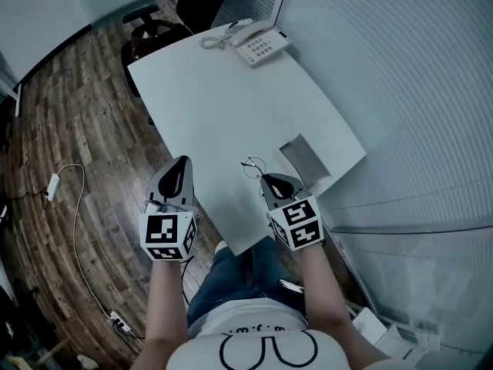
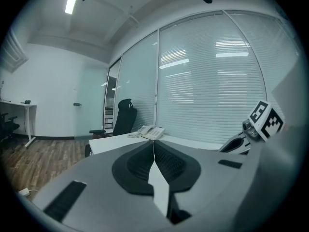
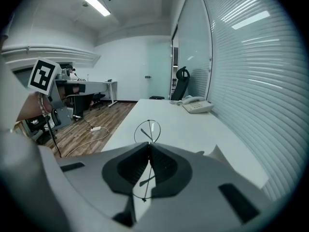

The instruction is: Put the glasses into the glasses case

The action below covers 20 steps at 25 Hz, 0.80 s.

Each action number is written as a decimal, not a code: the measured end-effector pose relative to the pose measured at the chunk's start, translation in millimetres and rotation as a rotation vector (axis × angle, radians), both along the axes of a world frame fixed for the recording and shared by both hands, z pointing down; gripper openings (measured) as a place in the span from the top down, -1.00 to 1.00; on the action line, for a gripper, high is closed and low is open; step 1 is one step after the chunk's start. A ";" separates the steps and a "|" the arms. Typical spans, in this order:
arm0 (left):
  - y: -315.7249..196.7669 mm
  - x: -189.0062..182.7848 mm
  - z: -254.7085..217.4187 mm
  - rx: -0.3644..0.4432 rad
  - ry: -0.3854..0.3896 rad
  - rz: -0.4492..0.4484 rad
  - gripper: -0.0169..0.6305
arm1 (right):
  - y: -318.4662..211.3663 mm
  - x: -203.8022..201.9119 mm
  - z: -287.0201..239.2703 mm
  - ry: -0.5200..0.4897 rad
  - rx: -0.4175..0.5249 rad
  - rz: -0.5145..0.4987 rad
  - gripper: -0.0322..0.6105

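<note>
1. Head view: the right gripper (image 1: 267, 180) is over the near edge of the white table (image 1: 231, 91), and its jaws are pinched on the thin wire glasses (image 1: 253, 166). One round lens pokes out ahead of the tips, up and to the left. The grey glasses case (image 1: 304, 157) lies on the table just to the right of those jaws and slightly beyond them, close to the table's right edge. Its long axis runs diagonally, far-left to near-right. The left gripper (image 1: 182, 164) hangs off the table's left edge, well apart from the case, so the right hand is plainly the nearer one. A telephone (image 1: 260, 43) sits at the far corner, out of the way.

2. Left gripper view: its jaws are together and there's nothing between them. The other gripper shows away at the right.

3. Right gripper view: the pads are clamped on the wire frame, with a lens ring standing just past the tips and thin wires crossing between the pads. A pale corner of the case peeks over the right jaw, so I judge the carry goes right and a touch forward. I can't tell here whether the case is open.
</note>
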State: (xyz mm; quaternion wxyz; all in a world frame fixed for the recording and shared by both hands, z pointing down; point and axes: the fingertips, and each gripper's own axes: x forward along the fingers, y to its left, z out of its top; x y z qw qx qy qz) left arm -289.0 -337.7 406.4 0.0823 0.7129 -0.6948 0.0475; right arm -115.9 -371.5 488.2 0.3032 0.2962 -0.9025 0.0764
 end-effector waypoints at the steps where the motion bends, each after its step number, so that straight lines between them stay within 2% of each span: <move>1: -3.4 3.6 -2.3 0.003 -0.004 0.001 0.89 | -4.4 4.6 -2.1 -0.004 0.002 0.005 0.84; 14: -47.2 59.4 -21.0 0.023 -0.029 -0.061 0.90 | -62.3 72.1 -15.8 -0.004 0.015 -0.028 0.84; 20: -66.0 83.7 -5.8 -0.018 -0.018 -0.089 0.89 | -84.6 99.8 2.0 0.042 -0.025 -0.049 0.84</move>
